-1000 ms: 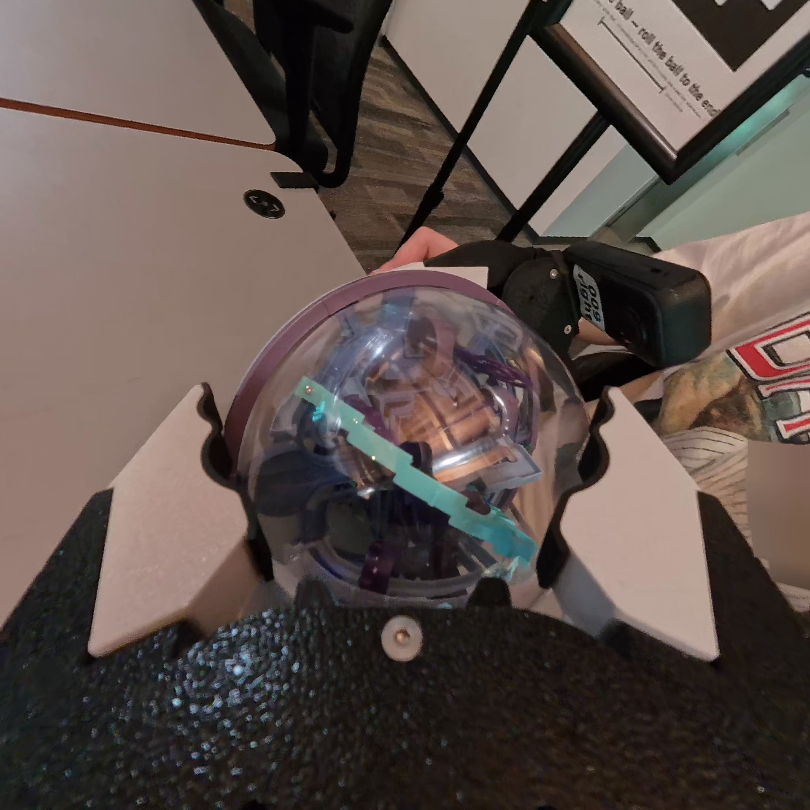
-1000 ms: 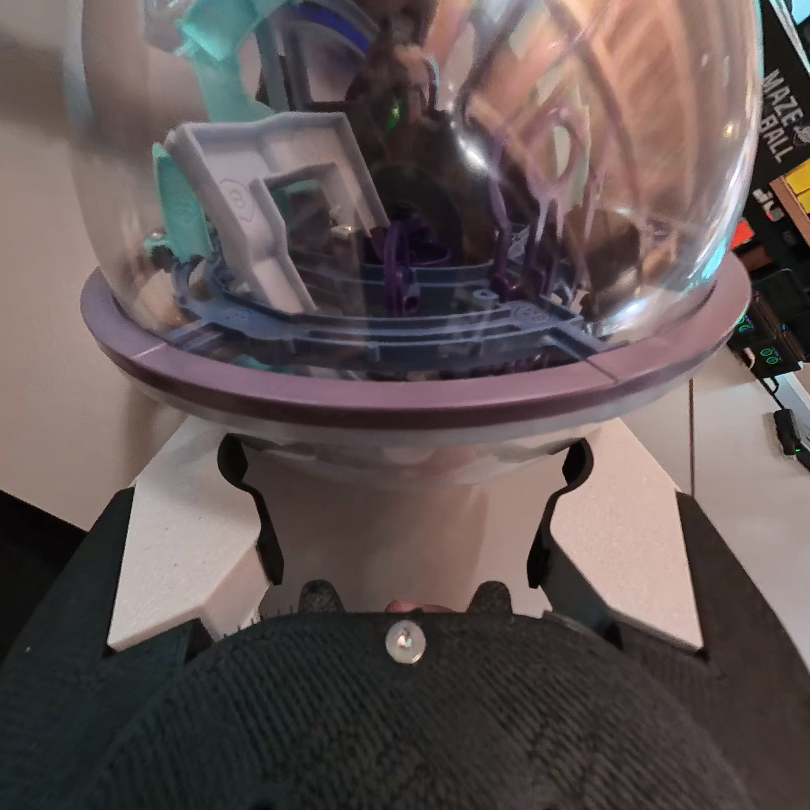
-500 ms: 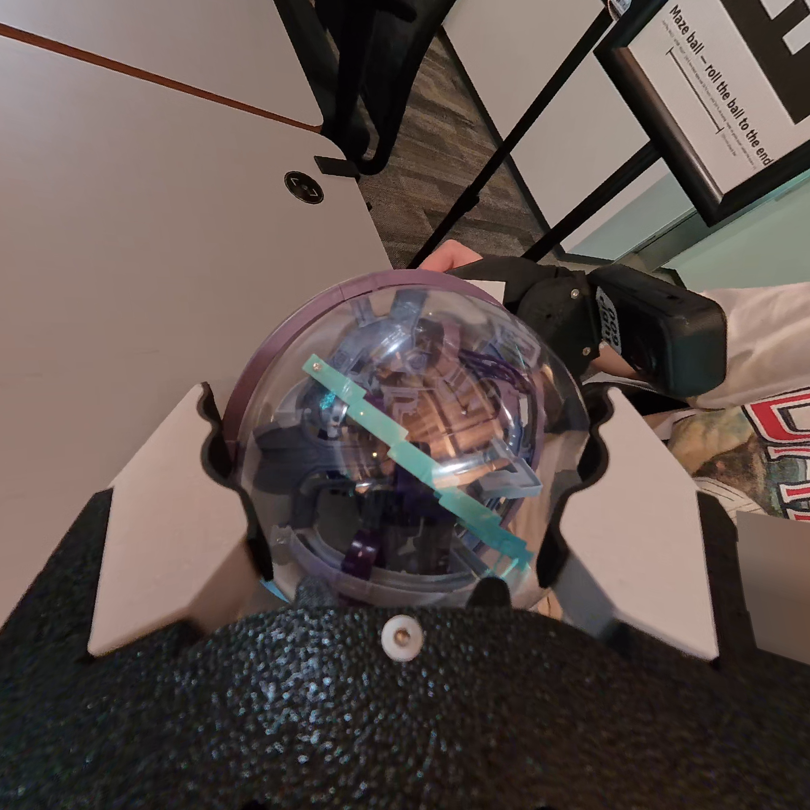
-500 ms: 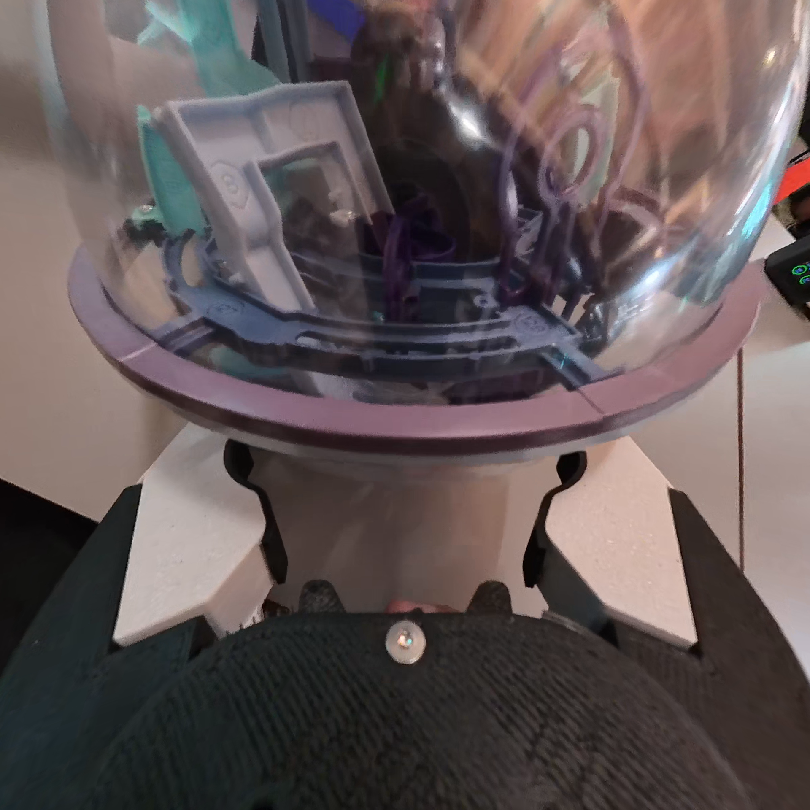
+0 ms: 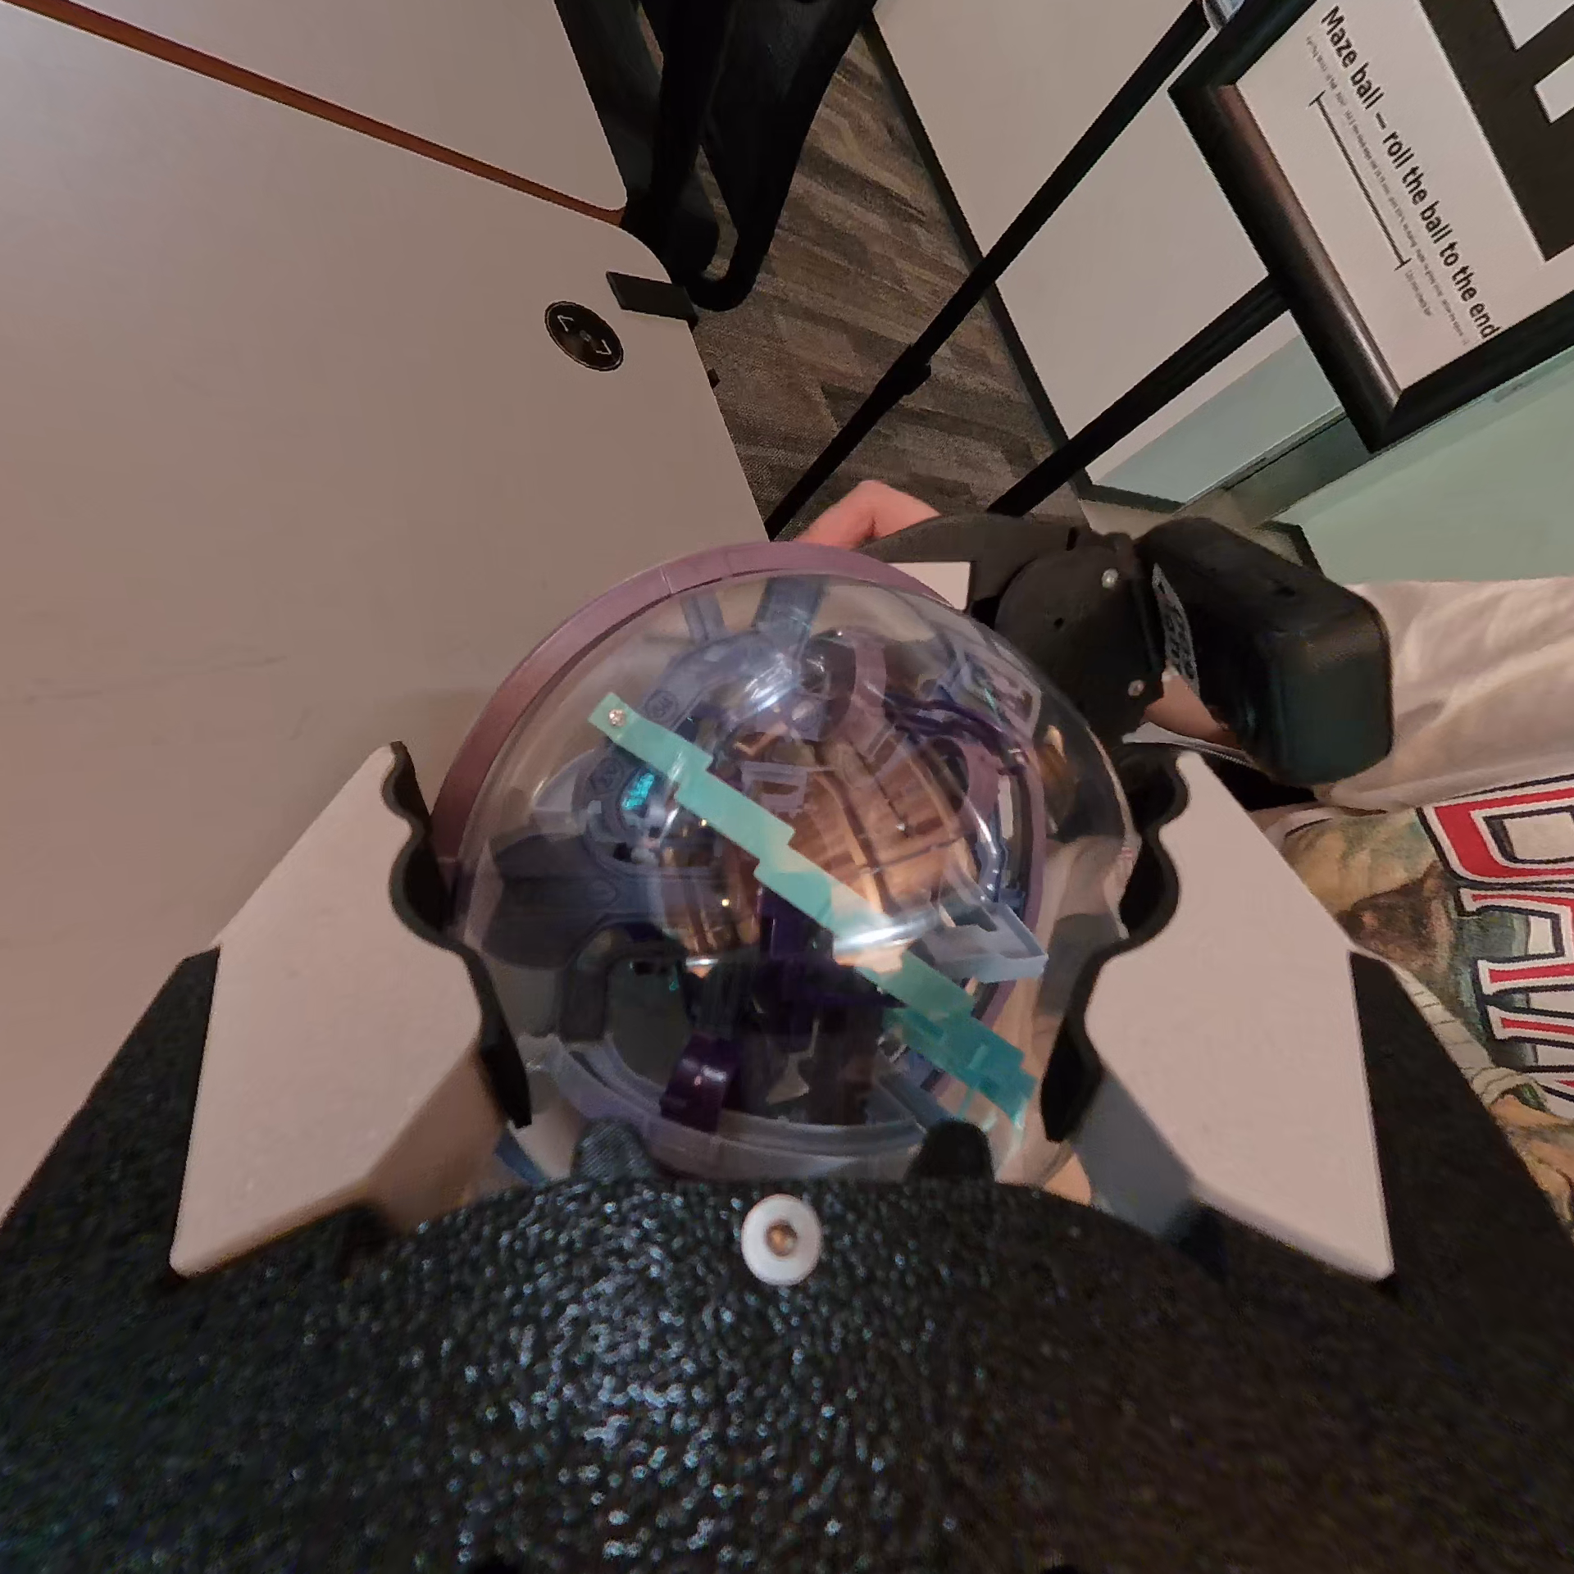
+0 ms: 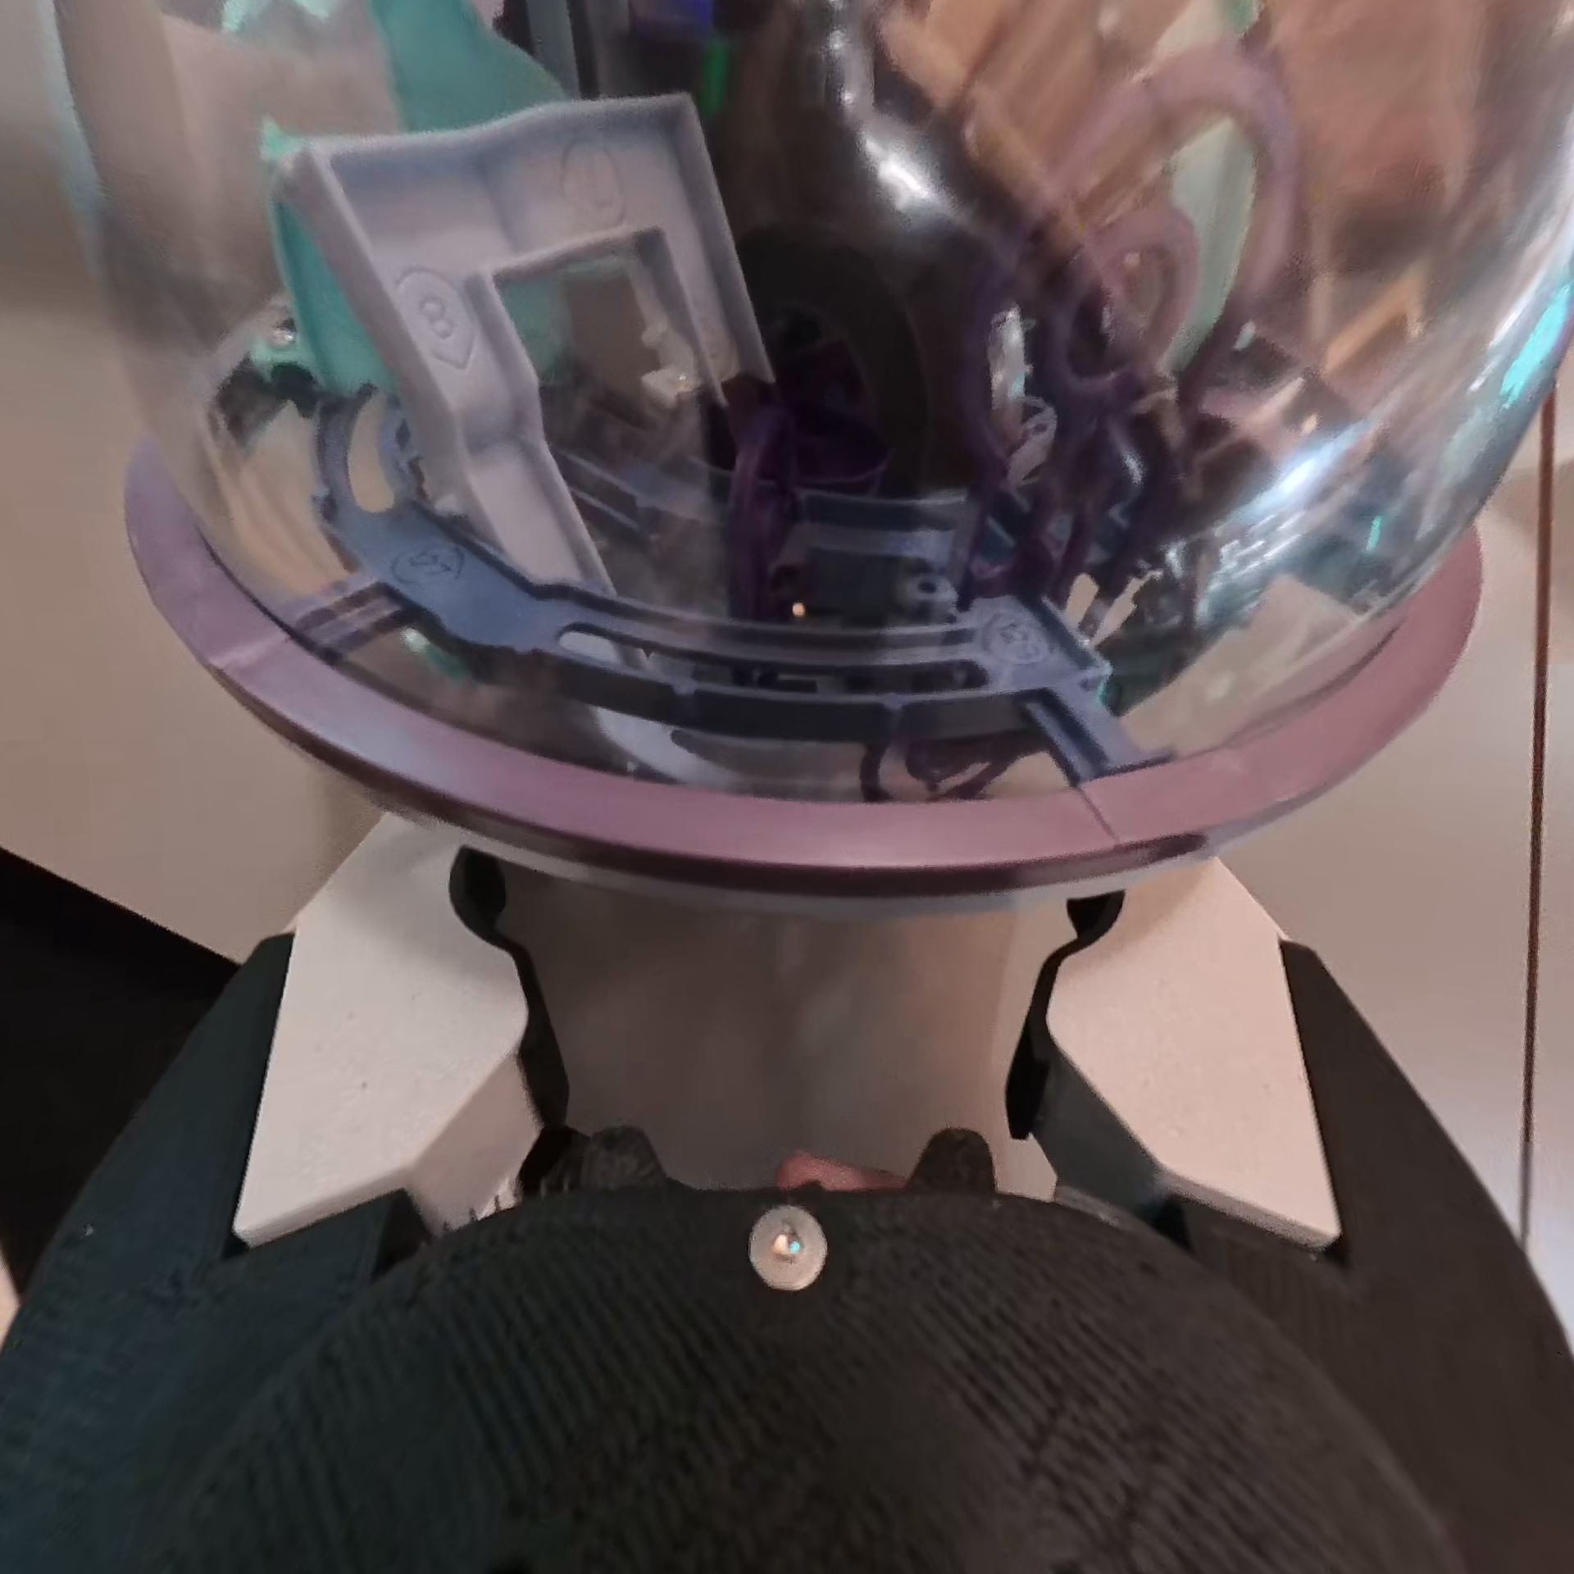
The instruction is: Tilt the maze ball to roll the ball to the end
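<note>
The maze ball (image 5: 766, 852) sat between the two fingers (image 5: 341, 979) of the left gripper (image 5: 784, 894), above the bench (image 5: 255, 468). The right gripper (image 5: 1192, 647) reached the ball from its far right side, fingers beneath its rim. Behind the bench lay the floor (image 5: 852, 298), with a stand's legs (image 5: 979, 281) on it and a framed sign (image 5: 1405, 170) farther right. Inside the ball, a stepped track (image 5: 809, 886) ran diagonally from upper left to lower right.

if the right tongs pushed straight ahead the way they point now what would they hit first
The maze ball. Its purple ring and clear dome already fill the space directly ahead of the right tongs, seemingly touching them; nothing else lies between.
</note>
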Demonstrator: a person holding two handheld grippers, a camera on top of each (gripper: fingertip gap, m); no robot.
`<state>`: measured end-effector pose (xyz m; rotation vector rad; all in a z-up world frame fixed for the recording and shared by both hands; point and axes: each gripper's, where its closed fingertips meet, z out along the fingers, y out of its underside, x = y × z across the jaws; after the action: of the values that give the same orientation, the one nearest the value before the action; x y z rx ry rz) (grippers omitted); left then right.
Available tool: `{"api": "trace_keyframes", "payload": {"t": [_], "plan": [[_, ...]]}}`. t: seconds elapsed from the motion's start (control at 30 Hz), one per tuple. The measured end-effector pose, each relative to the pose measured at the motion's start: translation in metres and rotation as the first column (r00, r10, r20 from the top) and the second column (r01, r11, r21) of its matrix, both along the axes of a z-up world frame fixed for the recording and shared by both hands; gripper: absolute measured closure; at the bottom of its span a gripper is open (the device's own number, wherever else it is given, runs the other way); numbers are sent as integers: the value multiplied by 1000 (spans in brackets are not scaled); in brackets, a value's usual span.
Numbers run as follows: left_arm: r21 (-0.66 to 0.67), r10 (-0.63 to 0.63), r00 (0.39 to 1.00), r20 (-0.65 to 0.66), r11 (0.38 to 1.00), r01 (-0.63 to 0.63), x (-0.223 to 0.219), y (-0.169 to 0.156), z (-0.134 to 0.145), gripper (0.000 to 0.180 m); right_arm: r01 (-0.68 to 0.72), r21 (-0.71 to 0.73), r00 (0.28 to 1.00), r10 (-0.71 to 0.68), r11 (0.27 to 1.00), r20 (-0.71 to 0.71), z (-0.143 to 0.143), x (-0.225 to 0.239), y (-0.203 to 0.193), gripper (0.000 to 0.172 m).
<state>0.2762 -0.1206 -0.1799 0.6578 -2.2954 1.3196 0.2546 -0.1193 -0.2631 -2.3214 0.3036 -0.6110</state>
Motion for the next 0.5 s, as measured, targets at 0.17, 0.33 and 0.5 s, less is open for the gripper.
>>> {"api": "trace_keyframes", "payload": {"t": [0.17,0.33,0.5], "plan": [[-26,3,1000,24,1000,-3,2,-4,1,26,-99,-55,987,105,994,122,17,13,-3,20],[-23,64,997,38,998,-63,12,-8,1,23,-134,-20,982,135,991,129,18,21,0,15],[-13,106,993,55,994,-105,18,-9,1,23,-89,-7,988,89,996,123,15,27,-4,19]]}}
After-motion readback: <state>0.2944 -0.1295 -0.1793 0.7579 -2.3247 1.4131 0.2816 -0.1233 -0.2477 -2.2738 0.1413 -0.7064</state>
